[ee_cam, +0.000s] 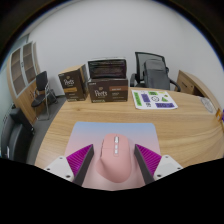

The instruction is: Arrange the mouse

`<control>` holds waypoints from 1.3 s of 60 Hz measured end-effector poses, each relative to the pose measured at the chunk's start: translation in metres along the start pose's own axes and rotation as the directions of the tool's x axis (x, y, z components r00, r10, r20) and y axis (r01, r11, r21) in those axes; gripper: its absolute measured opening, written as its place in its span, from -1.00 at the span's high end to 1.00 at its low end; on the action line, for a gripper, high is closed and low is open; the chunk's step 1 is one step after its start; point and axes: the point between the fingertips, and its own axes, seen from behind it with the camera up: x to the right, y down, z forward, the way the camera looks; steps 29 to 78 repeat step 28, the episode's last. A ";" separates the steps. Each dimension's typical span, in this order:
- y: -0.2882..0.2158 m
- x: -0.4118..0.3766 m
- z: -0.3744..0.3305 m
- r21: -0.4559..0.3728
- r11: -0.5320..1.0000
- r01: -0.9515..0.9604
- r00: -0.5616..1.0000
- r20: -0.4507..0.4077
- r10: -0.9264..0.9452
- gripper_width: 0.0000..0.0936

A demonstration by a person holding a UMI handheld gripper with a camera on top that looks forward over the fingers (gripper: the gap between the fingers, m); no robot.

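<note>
A pink mouse (112, 160) sits between my two fingers, its wheel end pointing ahead. My gripper (113, 152) is shut on the mouse, with the magenta pads (80, 158) pressing its left and right sides. Under and just ahead of the mouse lies a pale blue-grey mouse mat (100, 132) on the wooden table (180, 125). The rear of the mouse is hidden below the fingers, and I cannot tell whether it rests on the mat or hangs just above it.
At the table's far edge stand cardboard boxes (105, 80) and a white printed sheet (155, 98). Another brown box (190, 85) sits at the far right. Office chairs stand beyond the table (153, 70) and to the left (42, 90).
</note>
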 end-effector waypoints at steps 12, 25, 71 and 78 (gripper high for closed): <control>-0.002 -0.004 -0.072 0.050 0.998 -0.035 0.999 0.014 0.034 -0.79; 0.032 0.004 -0.189 0.089 0.993 -0.072 0.996 0.051 0.068 -0.79; 0.043 0.013 -0.218 0.101 0.992 -0.077 0.996 0.048 0.073 -0.79; 0.043 0.013 -0.218 0.101 0.992 -0.077 0.996 0.048 0.073 -0.79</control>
